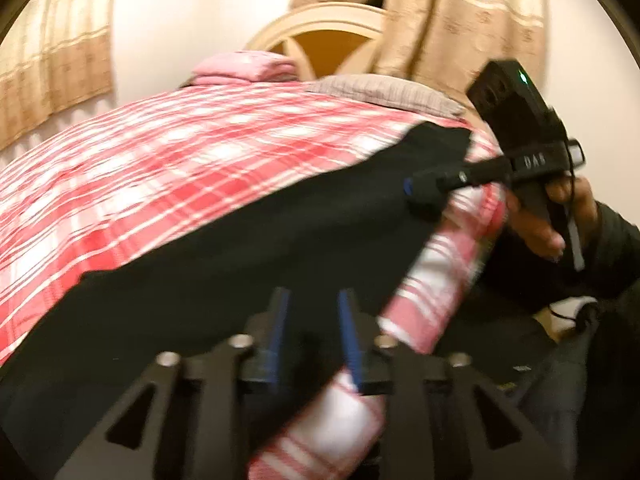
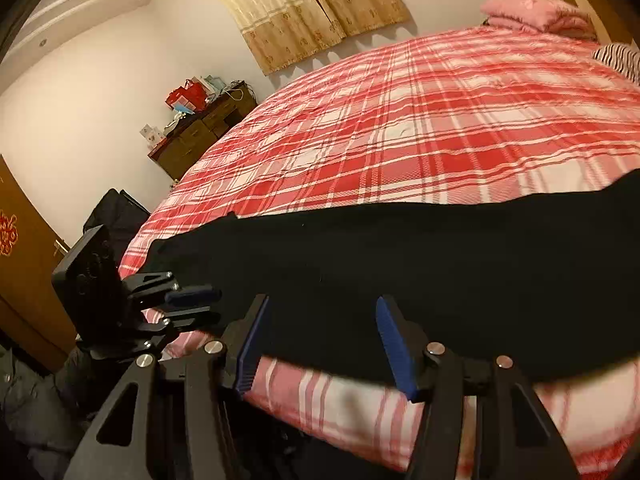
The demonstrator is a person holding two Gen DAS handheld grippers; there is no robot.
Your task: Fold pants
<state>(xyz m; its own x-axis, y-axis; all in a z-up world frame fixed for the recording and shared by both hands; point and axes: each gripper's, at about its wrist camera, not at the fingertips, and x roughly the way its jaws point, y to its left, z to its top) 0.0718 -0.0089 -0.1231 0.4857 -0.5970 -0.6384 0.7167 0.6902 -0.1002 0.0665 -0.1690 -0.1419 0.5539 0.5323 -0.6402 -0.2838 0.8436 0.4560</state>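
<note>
Right gripper (image 2: 320,338) and left gripper (image 1: 314,334) both gape, holding nothing; black pants (image 2: 400,264) lie across lower frame on the bed (image 2: 400,120). I'd pinch both near-edge corners evenly.

My left gripper (image 1: 314,334) is low and near, blue pads (image 1: 280,332) apart, jaws parted with nothing between them. My right gripper (image 2: 320,340) is spread wider, also empty. My right hand (image 1: 560,216) grips its handle, far right.
</note>
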